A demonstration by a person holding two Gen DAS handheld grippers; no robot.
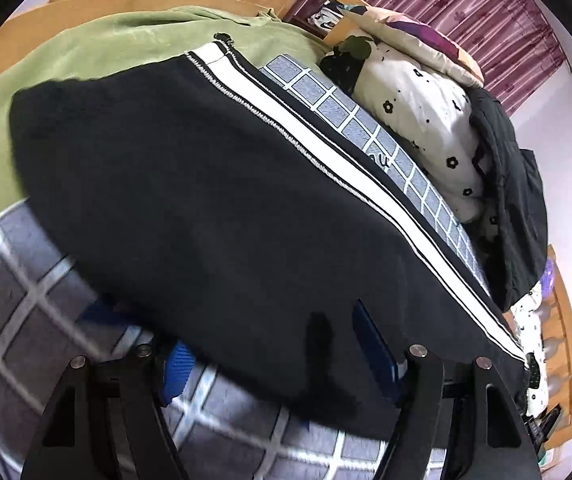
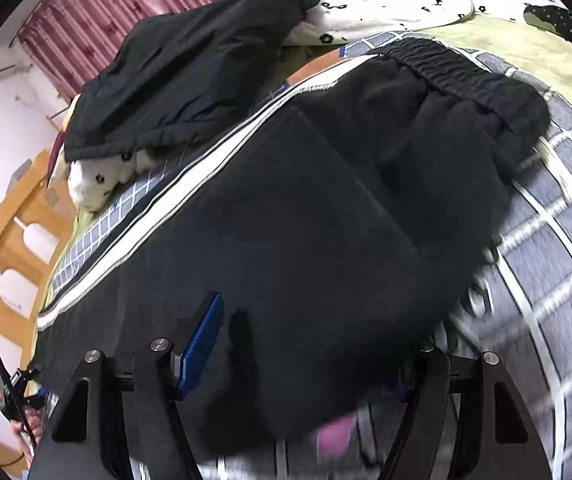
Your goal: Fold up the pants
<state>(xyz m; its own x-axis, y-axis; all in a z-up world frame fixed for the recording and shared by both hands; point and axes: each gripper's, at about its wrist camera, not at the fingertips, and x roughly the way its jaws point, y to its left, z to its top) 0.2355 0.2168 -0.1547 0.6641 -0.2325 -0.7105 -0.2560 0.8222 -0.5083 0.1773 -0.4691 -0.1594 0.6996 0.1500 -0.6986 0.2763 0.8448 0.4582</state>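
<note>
Black pants (image 1: 206,200) are lying across the checked bed (image 1: 26,272). Both the left gripper (image 1: 278,344) and right gripper (image 2: 314,344) are standing wide, the near hem draping between their fingers, ungripped.

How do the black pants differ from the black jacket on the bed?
The pants lie spread flat on the checked blanket; the jacket is crumpled on the flowered bedding. The pants have a white side stripe; the jacket looks plain. Both are black.
</note>
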